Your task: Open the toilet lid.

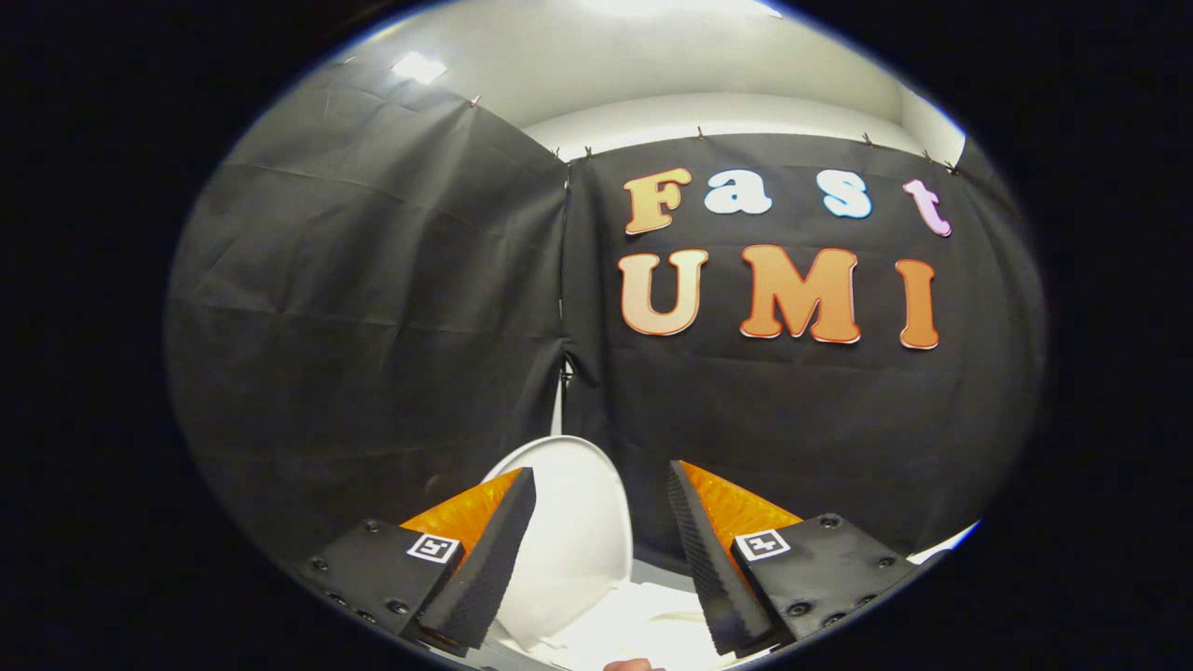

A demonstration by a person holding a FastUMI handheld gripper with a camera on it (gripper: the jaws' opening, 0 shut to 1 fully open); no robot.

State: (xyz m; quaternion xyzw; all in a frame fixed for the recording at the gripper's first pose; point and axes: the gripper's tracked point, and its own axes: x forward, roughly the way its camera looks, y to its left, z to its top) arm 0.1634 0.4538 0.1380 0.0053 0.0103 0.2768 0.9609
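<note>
A white toilet lid (573, 531) stands raised and nearly upright, just ahead of my fingers and leaning toward the black cloth wall behind it. Its rounded top edge rises between the two fingers, nearer the left one. Below it, part of the white toilet seat or bowl rim (643, 620) shows between the fingers. My gripper (601, 489) is open, its fingers wide apart, and neither finger touches the lid.
Black cloth walls (373, 308) close off the booth to the left and straight ahead, meeting at a seam behind the lid. A white ceiling (652, 75) with lights runs above. A small part of a hand (634, 664) shows below the fingers.
</note>
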